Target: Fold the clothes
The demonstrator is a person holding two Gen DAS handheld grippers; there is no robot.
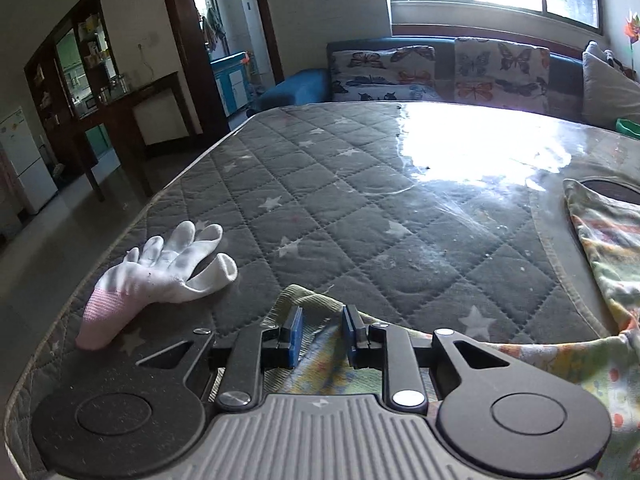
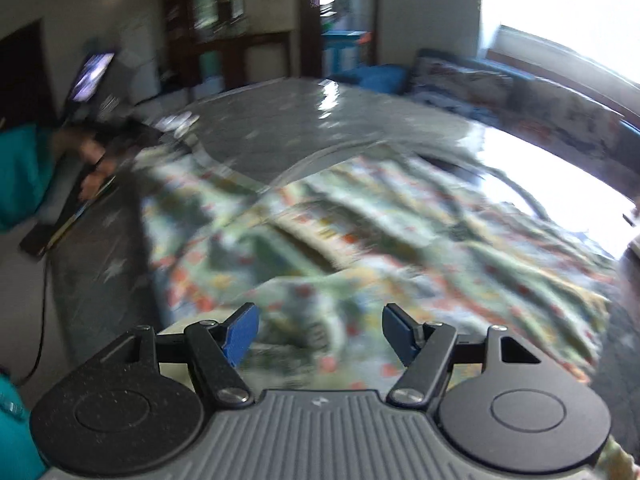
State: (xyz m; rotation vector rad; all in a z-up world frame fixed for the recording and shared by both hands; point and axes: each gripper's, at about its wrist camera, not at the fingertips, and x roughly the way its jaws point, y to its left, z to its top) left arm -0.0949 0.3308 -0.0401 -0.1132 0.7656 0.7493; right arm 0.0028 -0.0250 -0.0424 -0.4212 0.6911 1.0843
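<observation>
The left wrist view is sharp. The left gripper point(image 1: 321, 334) sits low over the near edge of the grey quilted star-patterned table point(image 1: 320, 184), which is covered by a clear glossy sheet. Its blue-padded jaws stand partly closed with a narrow gap, and a fold of the pale floral-print cotton garment point(image 1: 600, 368) lies in that gap; whether the pads actually pinch the cloth cannot be told. From there the garment's edge runs along the near side of the table to the right, and another part of it rises at the right edge of the view. Only this view shows the white knitted glove with a pink cuff point(image 1: 160, 270), lying on the table just left of the gripper, apart from it. Beyond the table stand butterfly-print cushions point(image 1: 440, 70) on a blue sofa under a bright window.

The right wrist view is smeared by motion blur. The right gripper point(image 2: 320, 332) has its jaws spread wide with nothing between them, above the garment point(image 2: 380, 232). Only this view shows the garment's full spread across the right half of the table point(image 2: 280, 136). At far left, blurred, the person's other hand point(image 2: 90, 168) is near the table's edge.
</observation>
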